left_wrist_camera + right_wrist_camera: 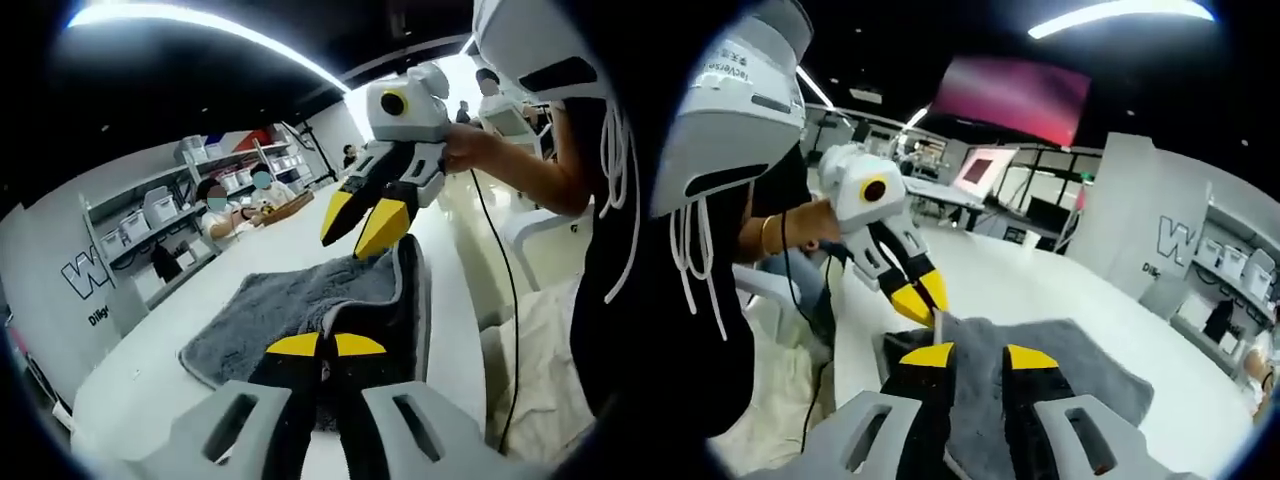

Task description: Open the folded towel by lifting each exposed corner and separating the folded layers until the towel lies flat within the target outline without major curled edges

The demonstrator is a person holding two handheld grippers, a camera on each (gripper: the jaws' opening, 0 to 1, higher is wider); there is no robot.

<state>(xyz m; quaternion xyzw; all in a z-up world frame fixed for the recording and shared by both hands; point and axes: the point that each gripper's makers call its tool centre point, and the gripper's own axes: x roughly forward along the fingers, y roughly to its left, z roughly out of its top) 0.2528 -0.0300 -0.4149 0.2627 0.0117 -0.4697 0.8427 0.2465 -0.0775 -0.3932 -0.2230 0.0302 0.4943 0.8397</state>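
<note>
Fluffy grey cloth towel (300, 305) lies on smooth, glossy white table (130, 390).

In the left gripper view, the left gripper (325, 346) rises from the bottom with its yellow-tipped jaws almost together, pinching the near edge of the grey towel (290, 312). The towel lies on a white table (150, 385), and its right edge is lifted into a dark upright fold. Above the far end of the towel, the right gripper (362, 222) hangs with its jaws slightly apart, held by a person's hand (472, 150). Behind, two seated people are at the table, in front of grey shelves (150, 215) with white boxes.
</note>
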